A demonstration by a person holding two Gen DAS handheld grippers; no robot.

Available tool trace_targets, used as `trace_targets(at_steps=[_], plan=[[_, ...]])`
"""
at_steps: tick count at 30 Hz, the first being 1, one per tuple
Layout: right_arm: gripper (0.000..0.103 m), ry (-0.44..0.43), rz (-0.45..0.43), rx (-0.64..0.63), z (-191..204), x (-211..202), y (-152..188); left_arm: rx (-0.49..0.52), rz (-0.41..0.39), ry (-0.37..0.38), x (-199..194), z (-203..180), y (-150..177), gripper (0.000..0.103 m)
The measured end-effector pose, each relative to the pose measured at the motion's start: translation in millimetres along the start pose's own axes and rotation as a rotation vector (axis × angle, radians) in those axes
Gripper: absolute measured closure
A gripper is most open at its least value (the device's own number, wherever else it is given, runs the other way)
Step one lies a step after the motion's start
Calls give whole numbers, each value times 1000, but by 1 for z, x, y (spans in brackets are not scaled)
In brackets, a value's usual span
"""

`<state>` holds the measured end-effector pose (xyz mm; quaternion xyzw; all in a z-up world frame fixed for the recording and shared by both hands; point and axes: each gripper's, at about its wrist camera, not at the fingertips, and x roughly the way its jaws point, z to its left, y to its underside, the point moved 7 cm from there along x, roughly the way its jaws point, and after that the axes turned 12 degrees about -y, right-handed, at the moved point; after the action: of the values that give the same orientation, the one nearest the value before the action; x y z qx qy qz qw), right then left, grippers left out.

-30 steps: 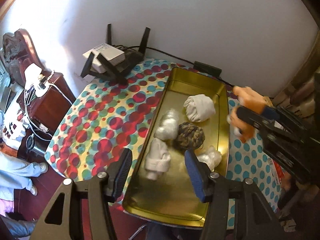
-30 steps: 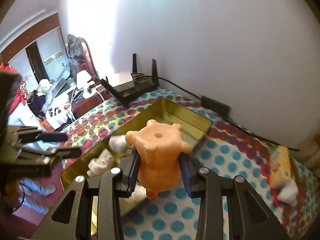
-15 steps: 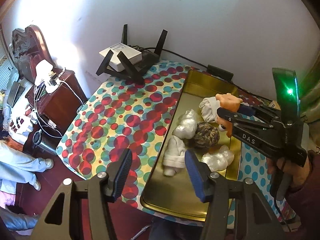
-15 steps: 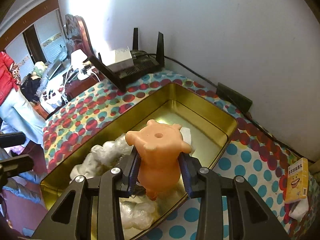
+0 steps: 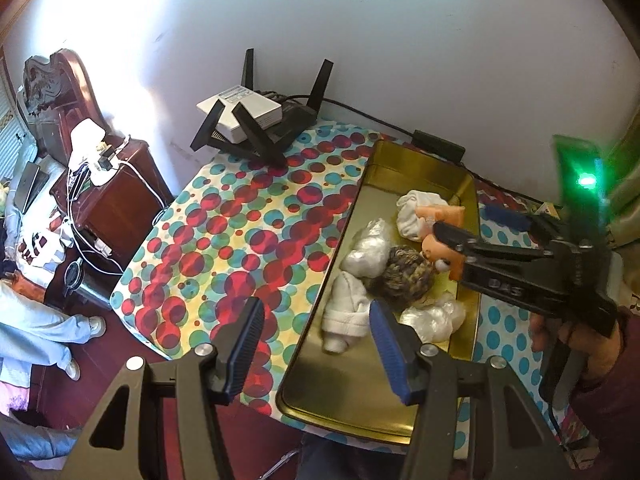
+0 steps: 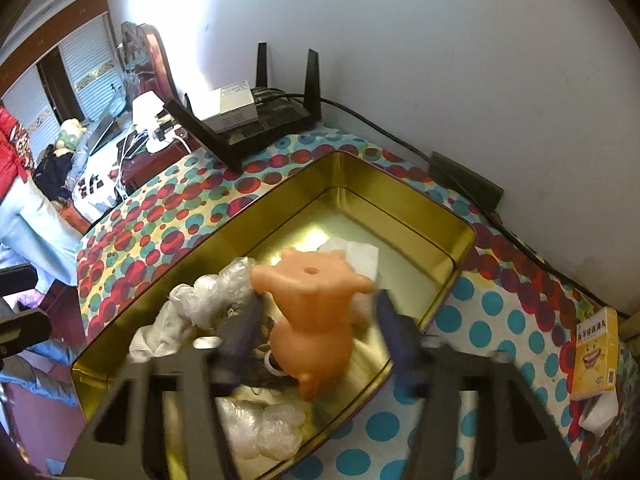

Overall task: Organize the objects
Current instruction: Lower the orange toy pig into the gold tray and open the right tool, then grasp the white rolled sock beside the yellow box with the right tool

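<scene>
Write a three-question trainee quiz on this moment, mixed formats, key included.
1. True or false: the left gripper holds a white bundle.
2. Multiple choice: the orange doll between the fingers of the right gripper is over A) the router, B) the gold tray, C) the yellow box.
3. Fill in: the dark woven ball lies inside the ____.

Key: 1 false, its jaws are open and empty. 2 B. 3 tray.
</scene>
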<state>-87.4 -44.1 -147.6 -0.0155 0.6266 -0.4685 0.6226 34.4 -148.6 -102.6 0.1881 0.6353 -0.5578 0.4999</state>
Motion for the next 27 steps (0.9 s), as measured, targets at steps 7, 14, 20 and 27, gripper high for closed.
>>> trace_targets(at_steps=[7, 14, 20, 27], plan=[[17, 50, -146, -5, -2, -67, -6, 58, -41, 44, -7, -33, -14, 47], [12, 209, -191, 12, -37, -148, 50, 144, -70, 118, -15, -83, -24, 47], [11, 372, -171, 196, -111, -198, 102, 228, -81, 164, -21, -129, -24, 47], [12, 435, -206, 377, -184, -222, 139, 277, -102, 169, -33, -158, -21, 47]])
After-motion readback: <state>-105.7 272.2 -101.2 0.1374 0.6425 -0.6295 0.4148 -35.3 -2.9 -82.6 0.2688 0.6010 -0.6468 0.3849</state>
